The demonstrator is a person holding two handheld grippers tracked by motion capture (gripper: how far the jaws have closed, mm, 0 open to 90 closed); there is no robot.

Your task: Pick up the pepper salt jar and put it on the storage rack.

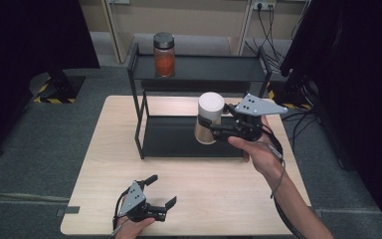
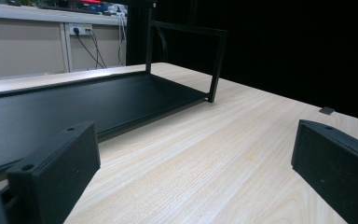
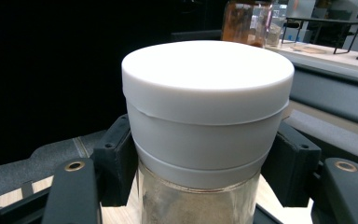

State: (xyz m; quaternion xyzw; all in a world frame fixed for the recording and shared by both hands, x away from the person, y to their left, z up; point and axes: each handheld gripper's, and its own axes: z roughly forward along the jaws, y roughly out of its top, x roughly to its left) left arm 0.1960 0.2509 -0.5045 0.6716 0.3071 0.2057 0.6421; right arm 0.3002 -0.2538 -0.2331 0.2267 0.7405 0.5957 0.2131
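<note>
A white-lidded jar (image 1: 209,117) of pale powder hangs in the air over the lower shelf of a black two-level rack (image 1: 189,135). My right gripper (image 1: 214,129) is shut on the white-lidded jar (image 3: 207,121), its black pads (image 3: 116,161) pressing both sides just under the lid. On the rack's top shelf stands a glass jar with orange-red contents (image 1: 164,55) and a dark lid. My left gripper (image 1: 160,191) rests open near the table's front edge, left of centre; between its pads (image 2: 58,170) lies only bare wood.
The light wooden table (image 1: 109,164) carries the rack at its back half. Black curtains flank both sides. Cables and wall sockets (image 1: 263,6) lie behind the rack. A small grey tape piece (image 2: 327,110) sits at the table edge.
</note>
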